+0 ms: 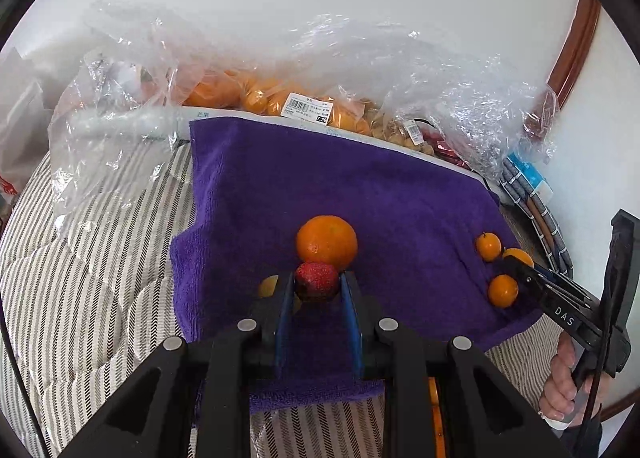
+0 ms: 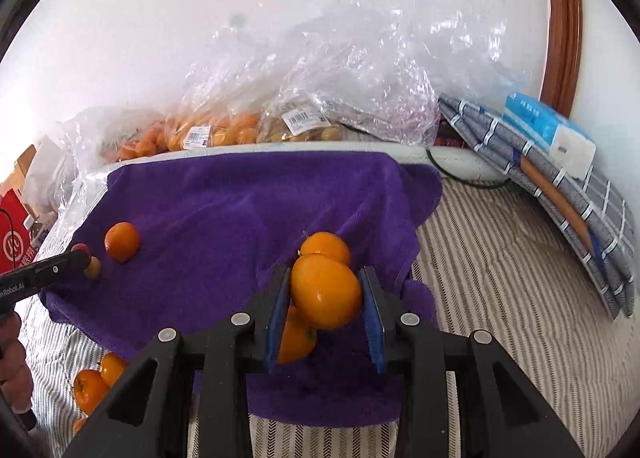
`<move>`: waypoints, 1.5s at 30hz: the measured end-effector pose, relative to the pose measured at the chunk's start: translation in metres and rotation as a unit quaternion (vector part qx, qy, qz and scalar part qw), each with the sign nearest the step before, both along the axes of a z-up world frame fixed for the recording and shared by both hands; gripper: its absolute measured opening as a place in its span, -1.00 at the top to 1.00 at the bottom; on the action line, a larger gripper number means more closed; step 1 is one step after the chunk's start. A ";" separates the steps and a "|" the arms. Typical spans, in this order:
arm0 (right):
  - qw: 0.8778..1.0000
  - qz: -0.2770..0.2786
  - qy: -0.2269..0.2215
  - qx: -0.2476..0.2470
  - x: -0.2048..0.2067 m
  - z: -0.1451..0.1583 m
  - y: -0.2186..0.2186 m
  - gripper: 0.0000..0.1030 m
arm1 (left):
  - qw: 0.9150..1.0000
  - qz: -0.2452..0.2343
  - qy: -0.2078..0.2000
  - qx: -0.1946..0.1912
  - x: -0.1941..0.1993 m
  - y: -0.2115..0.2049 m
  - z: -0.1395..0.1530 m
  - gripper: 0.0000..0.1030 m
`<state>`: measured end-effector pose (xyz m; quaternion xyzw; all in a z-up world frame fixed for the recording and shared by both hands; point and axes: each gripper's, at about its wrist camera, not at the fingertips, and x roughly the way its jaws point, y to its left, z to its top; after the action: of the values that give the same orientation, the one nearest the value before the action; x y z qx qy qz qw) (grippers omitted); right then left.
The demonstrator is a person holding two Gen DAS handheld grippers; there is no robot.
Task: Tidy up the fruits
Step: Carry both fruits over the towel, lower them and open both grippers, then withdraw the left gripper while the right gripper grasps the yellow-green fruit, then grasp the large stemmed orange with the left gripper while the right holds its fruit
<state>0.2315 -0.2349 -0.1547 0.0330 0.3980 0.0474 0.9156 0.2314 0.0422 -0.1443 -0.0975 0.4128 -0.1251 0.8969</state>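
Left gripper clamps strawberry, hiding orange's base. Right gripper clamps kumquat; second kumquat half-hidden behind, on purple towel.

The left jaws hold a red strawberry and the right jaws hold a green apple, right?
Not quite. The left gripper does hold the strawberry, but the right gripper holds an orange fruit, not a green apple. The right wrist view shows it.

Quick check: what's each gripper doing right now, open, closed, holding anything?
Left gripper: closed on a red strawberry.
Right gripper: closed on a small orange citrus fruit.
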 end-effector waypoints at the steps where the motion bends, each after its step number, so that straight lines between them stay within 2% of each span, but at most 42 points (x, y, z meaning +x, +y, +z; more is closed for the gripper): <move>1: 1.000 -0.001 0.000 0.002 0.000 -0.002 -0.001 0.33 | 1.000 -0.003 -0.002 0.003 0.000 -0.001 0.000 0.56; 7: 1.000 -0.009 -0.006 -0.001 -0.005 0.004 -0.004 0.29 | 1.000 -0.008 0.000 -0.003 0.000 -0.003 0.000 0.55; 9: 1.000 -0.011 -0.008 0.004 -0.012 0.010 -0.003 0.26 | 1.000 -0.007 0.001 0.002 -0.001 -0.003 0.001 0.50; 11: 1.000 -0.009 -0.013 0.011 -0.023 0.018 -0.002 0.26 | 1.000 -0.004 0.005 0.009 -0.002 -0.003 0.003 0.41; 16: 1.000 0.001 -0.029 0.004 -0.059 0.036 0.014 0.21 | 1.000 0.005 -0.002 -0.003 -0.017 0.007 0.013 0.37; 18: 1.000 0.014 -0.025 0.011 -0.072 0.038 0.022 0.21 | 1.000 0.012 -0.002 -0.001 -0.025 0.014 0.016 0.30; 19: 0.999 0.023 -0.023 0.012 -0.078 0.037 0.027 0.21 | 1.000 0.016 -0.006 -0.001 -0.030 0.019 0.017 0.29; 22: 0.999 0.042 -0.013 0.004 -0.090 0.031 0.042 0.21 | 0.999 0.028 -0.011 0.015 -0.045 0.032 0.019 0.10; 26: 0.998 0.066 0.004 0.007 -0.100 0.016 0.063 0.23 | 0.998 0.038 -0.016 0.040 -0.064 0.046 0.017 0.10; 33: 0.996 0.077 0.033 0.004 -0.094 -0.011 0.086 0.33 | 0.996 0.049 -0.013 0.071 -0.091 0.065 0.005 0.09; 35: 0.997 0.068 0.042 0.008 -0.087 -0.016 0.087 0.33 | 0.997 0.049 -0.009 0.066 -0.094 0.070 -0.001 0.09; 38: 0.996 0.065 0.052 0.021 -0.080 -0.021 0.085 0.46 | 0.997 0.048 0.003 0.060 -0.095 0.071 -0.010 0.09; 45: 0.998 0.053 0.026 0.012 -0.099 -0.006 0.067 0.46 | 1.000 0.018 0.014 0.018 -0.100 0.052 -0.013 0.09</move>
<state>0.1324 -0.1678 -0.1605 0.0243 0.4219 0.0994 0.9008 0.1310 0.0945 -0.1572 -0.0906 0.4256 -0.0998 0.8948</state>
